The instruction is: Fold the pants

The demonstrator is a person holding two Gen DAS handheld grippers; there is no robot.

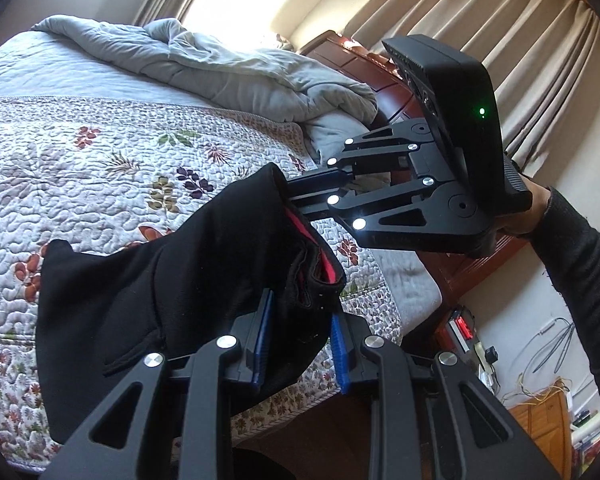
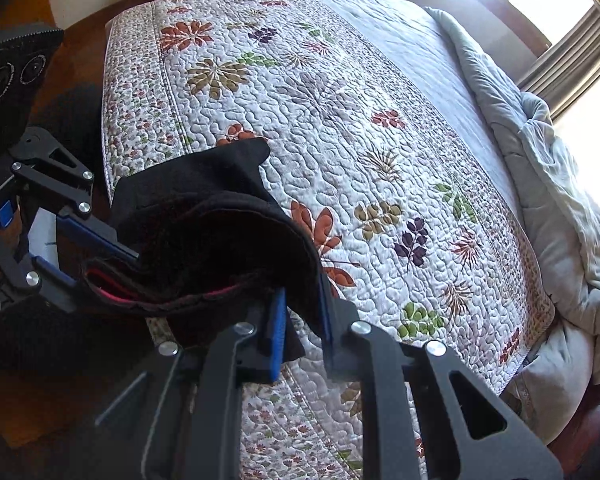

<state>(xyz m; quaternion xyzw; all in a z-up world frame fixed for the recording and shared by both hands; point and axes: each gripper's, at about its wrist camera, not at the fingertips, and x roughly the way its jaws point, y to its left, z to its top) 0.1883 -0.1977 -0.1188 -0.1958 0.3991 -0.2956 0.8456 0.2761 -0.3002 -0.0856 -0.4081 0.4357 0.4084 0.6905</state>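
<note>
Black pants point(image 1: 160, 300) with a pink-lined waistband hang over the near edge of a bed, stretched between both grippers. In the left wrist view, my left gripper point(image 1: 302, 308) is shut on one end of the waistband, its blue pads point(image 1: 262, 340) pressing the cloth. My right gripper point(image 1: 290, 194), held by a hand in a dark sleeve, is shut on the other end. From the right wrist view, the right gripper point(image 2: 302, 300) clamps a fold of the pants point(image 2: 204, 184). There the left gripper point(image 2: 108, 270) grips the waistband at the left. The pant legs trail onto the quilt.
The bed carries a white floral quilt point(image 2: 340, 120), with a rumpled grey duvet point(image 1: 220, 68) bunched by the wooden headboard point(image 1: 360, 64). Curtains point(image 1: 500, 40) hang behind. A bedside stand point(image 1: 548, 420) with cables is at the right. Wooden floor point(image 2: 80, 40) borders the bed.
</note>
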